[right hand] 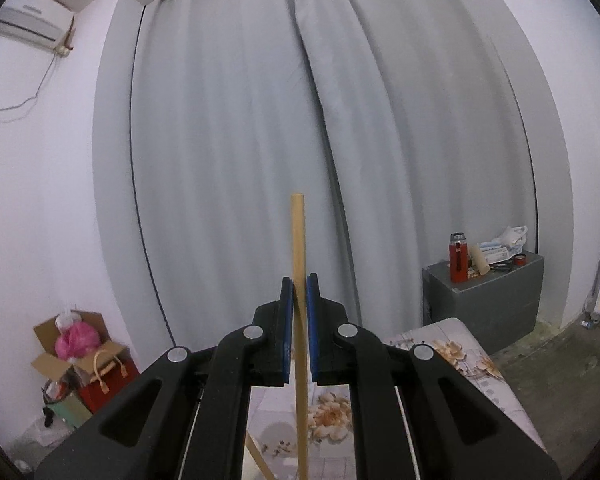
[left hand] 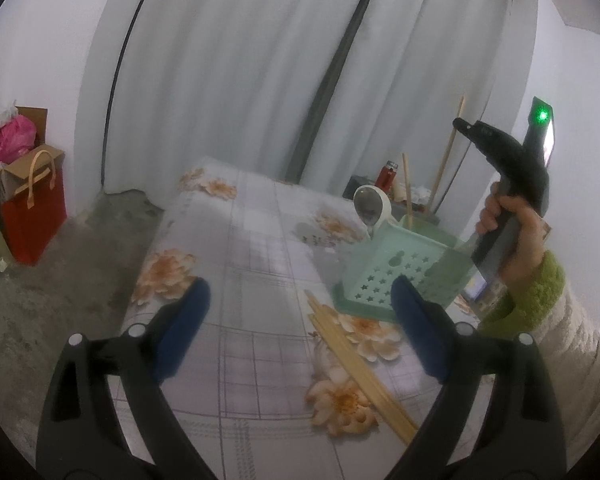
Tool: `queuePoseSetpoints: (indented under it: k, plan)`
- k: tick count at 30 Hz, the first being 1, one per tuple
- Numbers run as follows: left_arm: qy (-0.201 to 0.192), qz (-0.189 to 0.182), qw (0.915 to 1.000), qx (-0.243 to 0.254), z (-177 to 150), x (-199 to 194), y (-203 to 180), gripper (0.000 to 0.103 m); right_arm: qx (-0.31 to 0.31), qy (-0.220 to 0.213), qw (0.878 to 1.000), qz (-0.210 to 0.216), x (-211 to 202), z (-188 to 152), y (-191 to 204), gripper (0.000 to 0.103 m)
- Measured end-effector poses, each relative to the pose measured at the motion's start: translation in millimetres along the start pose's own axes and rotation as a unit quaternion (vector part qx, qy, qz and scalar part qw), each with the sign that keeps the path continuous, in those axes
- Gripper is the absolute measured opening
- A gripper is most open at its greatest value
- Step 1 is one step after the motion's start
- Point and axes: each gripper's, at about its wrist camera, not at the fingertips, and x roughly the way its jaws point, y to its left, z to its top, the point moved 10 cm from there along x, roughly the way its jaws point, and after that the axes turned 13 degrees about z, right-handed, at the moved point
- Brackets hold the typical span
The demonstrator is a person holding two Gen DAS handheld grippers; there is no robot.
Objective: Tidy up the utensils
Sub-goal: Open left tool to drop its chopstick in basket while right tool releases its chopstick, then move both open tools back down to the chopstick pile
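Under your left gripper (left hand: 300, 322), whose jaws stand spread wide with nothing between them, lies the flower-print tablecloth (left hand: 260, 248); a loose bundle of wooden chopsticks (left hand: 352, 364) rests on it just inside your right-hand pad, running toward the lower edge of the view. Beyond that pad stands the mint-green utensil holder (left hand: 404, 264) with star cut-outs, a white ladle (left hand: 374, 208) leaning out of its near-left corner and one chopstick (left hand: 407, 190) already standing in it.

Further right and higher, your right gripper (right hand: 299, 328) is closed on a single chopstick (right hand: 298, 240), which stands nearly upright between the blue pads (right hand: 287, 328) and sticks out both above and below them. From the left wrist view that gripper sits above and behind the holder.

The step in hand looks like dropping this chopstick into the holder. Keep it vertical, bring its lower tip over the open compartment beside the stick already there, and steer clear of the ladle's bowl. Lower until the tip is well inside the rim before you let the pads part, or it may tip out. Meanwhile, line the left jaws across the bundle, not along it, so the pads can pinch the sticks from both sides.
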Motion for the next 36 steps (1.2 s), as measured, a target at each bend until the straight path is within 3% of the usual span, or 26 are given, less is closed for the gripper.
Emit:
queuePoseSetpoints:
  k: [5, 8, 10, 16, 20, 23, 29, 34, 36]
  plan:
    - [0.0, -0.004, 1.0, 0.001, -1.2, 1.3, -1.3, 0.088, -0.007, 0.037, 0.999, 0.018, -14.6, -18.8, 4.8, 0.007]
    - [0.001, -0.011, 0.9999, 0.007, -1.8, 2.2, -6.3, 0.088, -0.029, 0.078, 0.996, 0.026, -27.4, -38.8, 10.9, 0.013]
    - [0.001, -0.019, 0.9998, 0.009, -2.0, 3.1, -11.1, 0.088, -0.034, 0.092, 0.995, 0.02, -38.7, -46.1, 6.6, 0.041]
    - [0.002, -0.06, 0.9976, 0.035, 0.4, 18.1, -43.5, 0.088, 0.01, 0.076, 0.996, 0.055, -100.1, -42.8, -6.0, 0.066]
    - [0.003, -0.087, 0.9948, 0.053, 3.1, 38.2, -70.2, 0.089, 0.033, 0.095, 0.991, 0.083, -132.0, -61.9, -17.4, 0.07]
    - [0.007, -0.107, 0.9914, 0.074, 5.6, 63.7, -94.6, 0.089, 0.054, 0.13, 0.987, 0.075, -136.5, -87.1, -35.9, 0.07]
    - [0.043, -0.131, 0.9853, 0.101, 3.8, 116.9, -130.3, 0.089, 0.171, 0.172, 0.963, 0.116, -110.9, -125.3, -73.0, 0.07]
    - [0.079, -0.16, 0.9793, 0.095, -6.5, 130.1, -153.1, 0.089, 0.195, 0.193, 0.95, 0.148, -95.5, -149.3, -70.8, 0.07]
    - [0.08, -0.153, 0.9799, 0.101, -10.8, 128.3, -159.3, 0.089, 0.192, 0.204, 0.945, 0.166, -90.8, -155.1, -65.2, 0.07]
